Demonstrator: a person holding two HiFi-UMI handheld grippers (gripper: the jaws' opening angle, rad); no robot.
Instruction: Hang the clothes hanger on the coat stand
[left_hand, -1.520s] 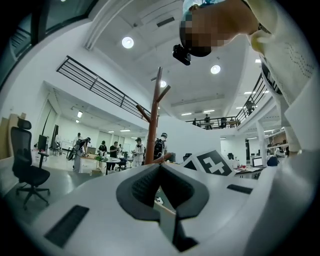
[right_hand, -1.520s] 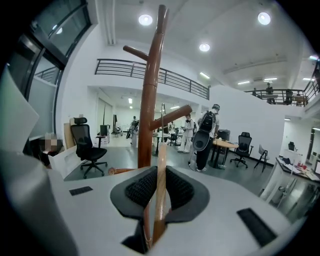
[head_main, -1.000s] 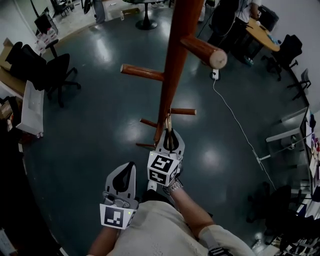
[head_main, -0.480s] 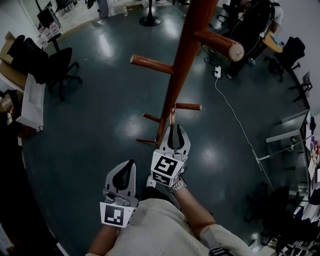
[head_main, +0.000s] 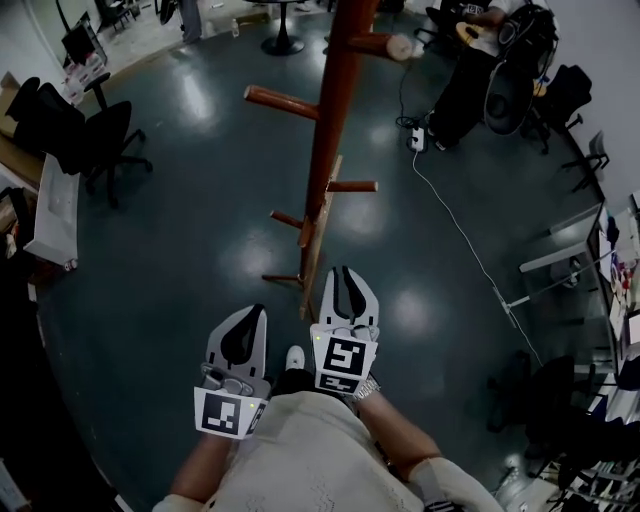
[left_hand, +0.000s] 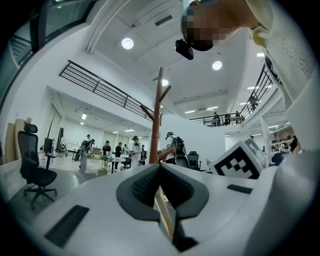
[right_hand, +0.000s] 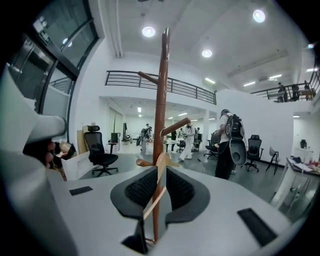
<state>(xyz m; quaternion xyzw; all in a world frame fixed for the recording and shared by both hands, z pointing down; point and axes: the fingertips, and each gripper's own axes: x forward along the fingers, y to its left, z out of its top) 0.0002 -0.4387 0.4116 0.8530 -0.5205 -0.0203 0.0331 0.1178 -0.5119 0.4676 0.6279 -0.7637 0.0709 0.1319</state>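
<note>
Hanging from one of the lower pegs of the coat stand (head_main: 335, 90), the pale wooden clothes hanger (head_main: 318, 225) lies tilted close along the red-brown pole, its lower end down near the foot of the stand. Neither gripper touches it.

The right gripper (head_main: 343, 275) sits just beside the hanger's lower end, on the person's side of the stand. Its jaws are spread, with nothing between the pads. In the right gripper view the pole (right_hand: 161, 100) and the hanger (right_hand: 161, 167) show through the gap, beyond the tips.

The left gripper (head_main: 252, 318) is held lower and to the left, near the person's body and apart from the stand. Its jaws are pressed together at the tips and hold nothing; only a thin strip of the hanger's pale wood (left_hand: 164, 210) shows through the slit behind them.

The stand rests on a dark, glossy floor (head_main: 200, 230). A black office chair (head_main: 105, 145) stands towards the floor's left edge, and a white cable (head_main: 470, 250) runs across it on the right.
</note>
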